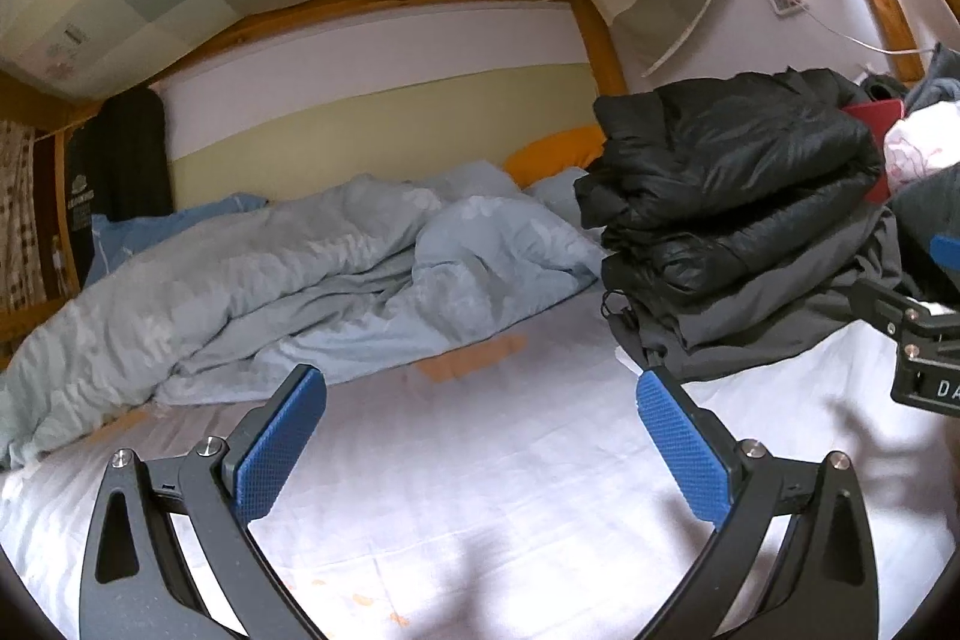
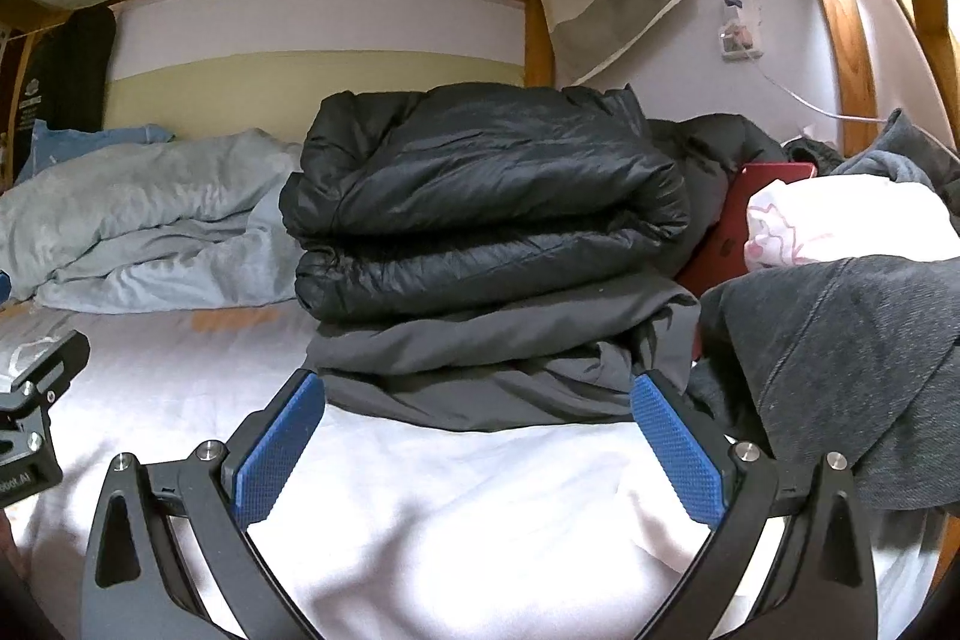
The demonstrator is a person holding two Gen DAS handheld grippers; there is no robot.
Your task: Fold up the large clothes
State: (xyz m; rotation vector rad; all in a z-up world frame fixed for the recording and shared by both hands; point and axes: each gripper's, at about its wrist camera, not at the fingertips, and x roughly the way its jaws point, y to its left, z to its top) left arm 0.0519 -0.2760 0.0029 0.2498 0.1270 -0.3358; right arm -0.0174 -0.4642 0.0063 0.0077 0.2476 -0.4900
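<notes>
A folded black puffer jacket (image 2: 486, 196) lies on top of a folded dark grey garment (image 2: 480, 358) on the white bed sheet (image 2: 450, 508). The stack also shows in the left wrist view (image 1: 738, 196) at the right. My right gripper (image 2: 477, 442) is open and empty, just in front of the stack's near edge. My left gripper (image 1: 480, 436) is open and empty over bare sheet (image 1: 480, 490), left of the stack. A dark grey knit garment (image 2: 840, 370) lies unfolded at the right.
A crumpled light blue duvet (image 1: 270, 280) fills the bed's far left. An orange pillow (image 1: 558, 154) sits behind it. A red item (image 2: 744, 226) and a white-pink cloth (image 2: 840, 220) lie beside the stack. A wooden bunk frame (image 1: 594, 40) and walls enclose the bed.
</notes>
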